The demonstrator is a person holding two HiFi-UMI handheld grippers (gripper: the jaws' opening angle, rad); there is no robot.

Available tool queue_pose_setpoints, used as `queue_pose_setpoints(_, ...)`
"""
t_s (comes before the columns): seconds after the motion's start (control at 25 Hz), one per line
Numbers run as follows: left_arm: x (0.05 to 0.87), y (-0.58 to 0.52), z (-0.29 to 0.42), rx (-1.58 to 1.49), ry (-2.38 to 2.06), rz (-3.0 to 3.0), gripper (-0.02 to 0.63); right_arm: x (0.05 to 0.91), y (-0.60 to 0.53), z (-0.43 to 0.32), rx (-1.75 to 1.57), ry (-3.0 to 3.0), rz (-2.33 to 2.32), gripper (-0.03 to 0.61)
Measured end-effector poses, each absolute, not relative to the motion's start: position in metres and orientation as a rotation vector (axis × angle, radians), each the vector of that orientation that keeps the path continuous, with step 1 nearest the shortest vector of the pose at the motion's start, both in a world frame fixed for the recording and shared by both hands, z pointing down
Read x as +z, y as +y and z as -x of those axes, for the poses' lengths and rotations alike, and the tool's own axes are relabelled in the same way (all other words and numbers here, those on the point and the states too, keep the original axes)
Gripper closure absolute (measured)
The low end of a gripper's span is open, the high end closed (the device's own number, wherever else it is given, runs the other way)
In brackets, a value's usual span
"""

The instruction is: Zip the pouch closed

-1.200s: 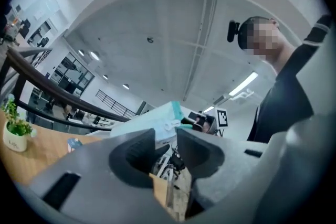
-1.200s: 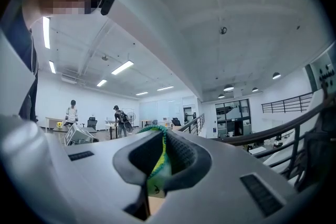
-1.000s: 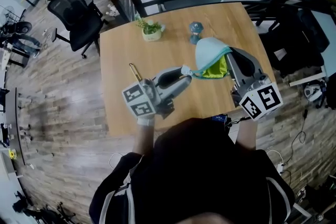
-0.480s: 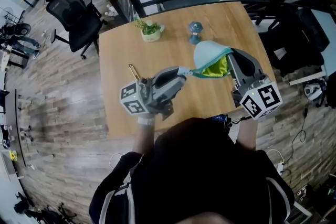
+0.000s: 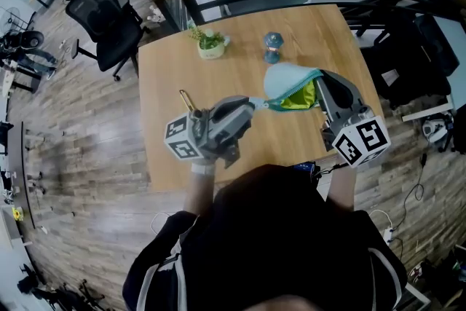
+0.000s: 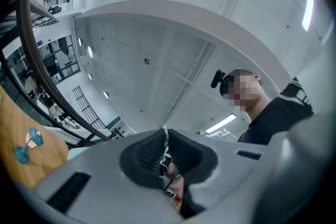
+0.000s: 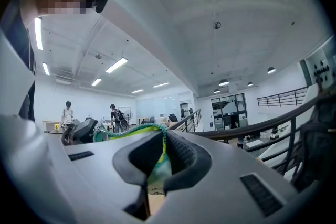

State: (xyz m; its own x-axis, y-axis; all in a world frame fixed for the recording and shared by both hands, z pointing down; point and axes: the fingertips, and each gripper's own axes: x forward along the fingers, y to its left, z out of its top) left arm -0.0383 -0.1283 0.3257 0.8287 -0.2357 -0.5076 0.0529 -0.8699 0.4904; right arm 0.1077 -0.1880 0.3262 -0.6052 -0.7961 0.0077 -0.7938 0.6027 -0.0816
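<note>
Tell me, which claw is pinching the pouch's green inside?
The right claw: the green lining and teal zipper edge of the pouch are squeezed between its jaws. The left claw, which has just been closing, pinches only the small zipper pull.

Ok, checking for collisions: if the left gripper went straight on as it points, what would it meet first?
Probably the pouch: the left gripper, its jaws just closed on the zipper pull, points at the open mouth, with the right gripper beyond. It tilts upward, so depth is uncertain.

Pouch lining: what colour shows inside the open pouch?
The lining is bright yellow-green; the head view shows it best.
</note>
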Motion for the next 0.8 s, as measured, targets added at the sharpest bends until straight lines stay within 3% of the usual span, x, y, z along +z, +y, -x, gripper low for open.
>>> queue_pose_setpoints(0.8, 0.311, -0.136, 0.052, -0.8, -0.303, -2.598, 0.614, 0.322, -0.191, -0.103, -0.063, 2.797, 1.382, 0.531)
